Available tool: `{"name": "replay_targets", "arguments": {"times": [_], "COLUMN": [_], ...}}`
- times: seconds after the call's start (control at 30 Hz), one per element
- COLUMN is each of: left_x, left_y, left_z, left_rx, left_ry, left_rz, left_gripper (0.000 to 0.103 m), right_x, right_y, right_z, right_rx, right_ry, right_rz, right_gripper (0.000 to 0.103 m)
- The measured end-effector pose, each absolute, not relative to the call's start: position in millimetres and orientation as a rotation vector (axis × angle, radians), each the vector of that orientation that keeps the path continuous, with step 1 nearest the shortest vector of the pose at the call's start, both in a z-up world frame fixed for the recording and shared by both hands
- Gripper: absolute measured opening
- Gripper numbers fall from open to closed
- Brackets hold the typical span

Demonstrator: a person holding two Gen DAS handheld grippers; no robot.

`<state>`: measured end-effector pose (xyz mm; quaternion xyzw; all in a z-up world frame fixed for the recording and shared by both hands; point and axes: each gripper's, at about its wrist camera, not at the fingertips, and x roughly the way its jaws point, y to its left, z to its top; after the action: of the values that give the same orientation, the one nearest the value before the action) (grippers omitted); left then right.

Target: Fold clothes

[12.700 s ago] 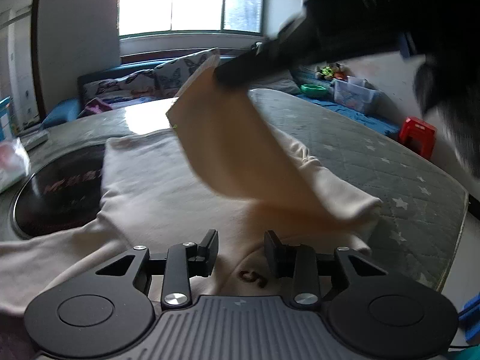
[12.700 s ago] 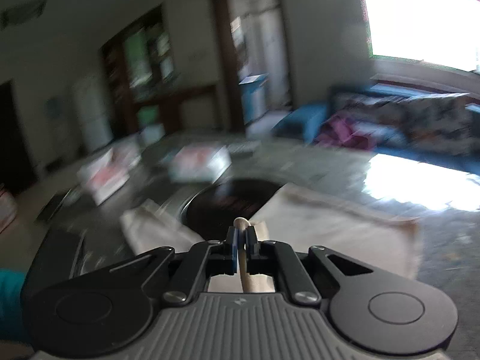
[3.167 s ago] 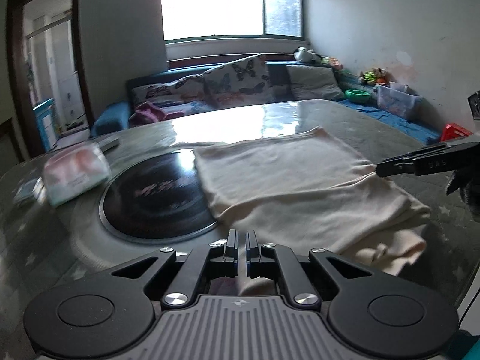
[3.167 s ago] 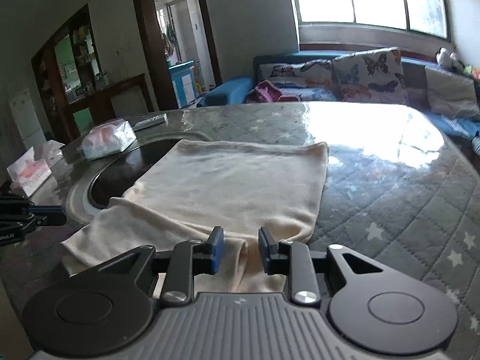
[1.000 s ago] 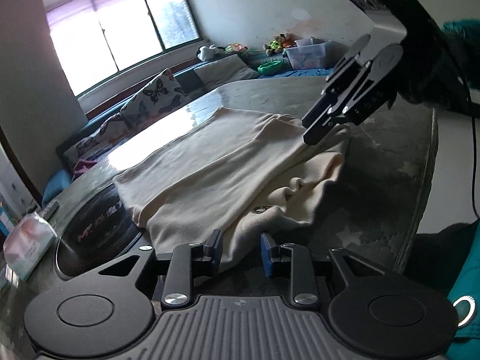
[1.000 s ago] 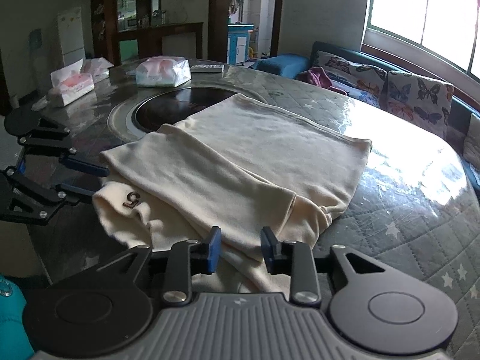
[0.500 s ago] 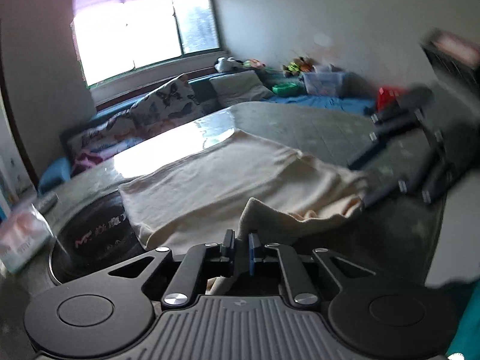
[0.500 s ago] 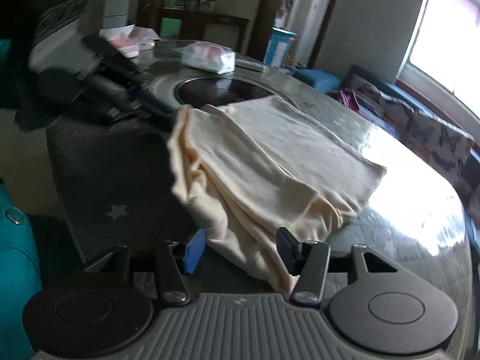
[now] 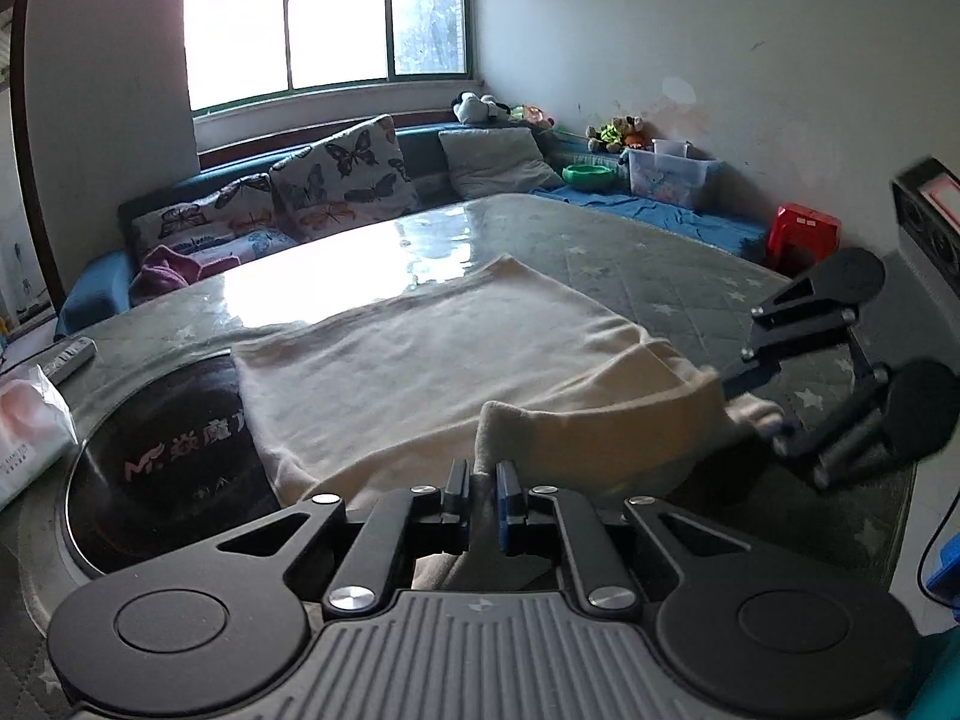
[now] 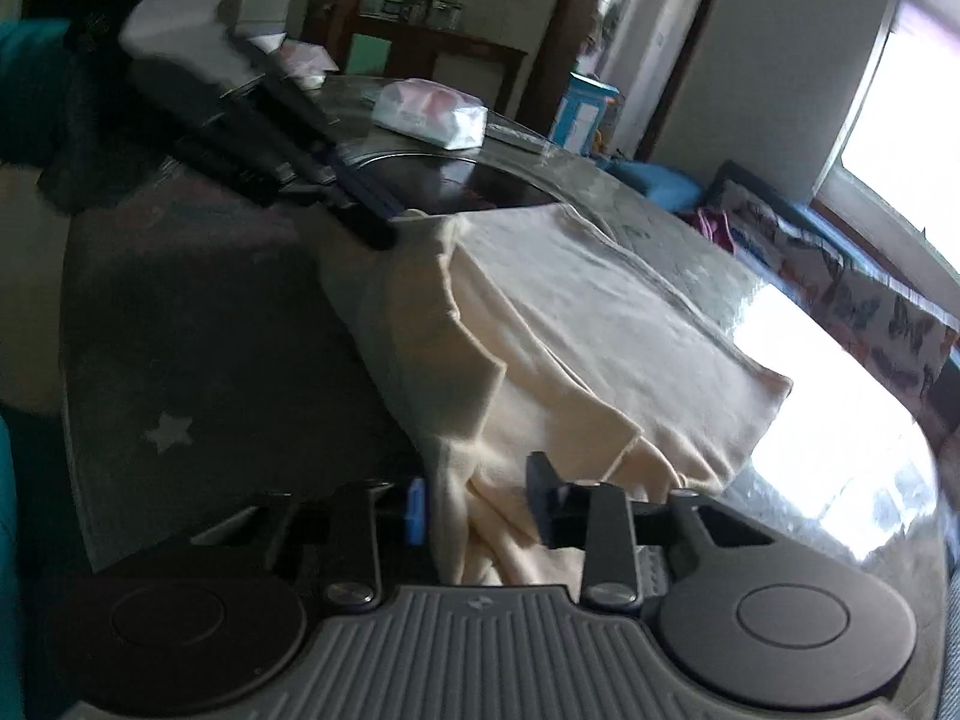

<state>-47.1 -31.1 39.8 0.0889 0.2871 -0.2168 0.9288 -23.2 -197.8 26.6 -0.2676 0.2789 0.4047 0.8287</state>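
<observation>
A cream garment [image 9: 432,360] lies partly folded on the round table; it also shows in the right wrist view [image 10: 576,324]. My left gripper [image 9: 482,495] is shut on the garment's near edge and holds that corner lifted off the table. My right gripper [image 10: 477,507] is open, with its jaws on either side of the bunched near corner of the garment. In the left wrist view the right gripper [image 9: 762,402] sits at the garment's right corner. In the right wrist view the left gripper [image 10: 384,222] is at the far left corner.
The table [image 9: 690,276] has a grey starred cover and a dark round inset [image 9: 162,468]. A tissue pack [image 9: 24,432] lies at the left. A sofa with butterfly cushions [image 9: 336,180] stands behind. A red stool [image 9: 801,228] stands at the right.
My left gripper closed on the garment's near edge and raised it. My right gripper moved in around the other near corner and stays open.
</observation>
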Motion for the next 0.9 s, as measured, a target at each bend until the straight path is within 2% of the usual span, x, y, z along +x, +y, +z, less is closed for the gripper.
{"name": "replay_targets", "arguments": {"times": [0.07,0.17,0.33,0.43,0.67,0.73,0.83,0.9], "left_x": [-53,-63,-79,-86,-91,-89,-87,-87], "left_y": [-30,-29,-30,-33,-35,-33,-29,-27], "left_z": [38,37,32,26,12,10,11,15], "left_rx": [0.199,0.228,0.276,0.333,0.444,0.446,0.438,0.415], "left_ry": [0.586,0.574,0.563,0.554,0.549,0.558,0.563,0.558], "left_rz": [-0.447,-0.453,-0.465,-0.460,-0.436,-0.430,-0.429,-0.434], "left_gripper": [0.014,0.015,0.020,0.028,0.028,0.025,0.009,0.006], "right_x": [-15,-6,6,10,14,13,10,6], "right_y": [-199,-201,-206,-208,-207,-207,-208,-209], "right_z": [31,38,48,54,58,57,54,54], "right_rx": [-0.511,-0.443,-0.349,-0.322,-0.310,-0.307,-0.303,-0.295], "right_ry": [0.637,0.677,0.714,0.715,0.702,0.699,0.692,0.686], "right_rz": [0.860,0.860,0.859,0.855,0.847,0.844,0.838,0.834], "right_gripper": [0.014,0.009,0.008,0.008,0.008,0.008,0.007,0.007]}}
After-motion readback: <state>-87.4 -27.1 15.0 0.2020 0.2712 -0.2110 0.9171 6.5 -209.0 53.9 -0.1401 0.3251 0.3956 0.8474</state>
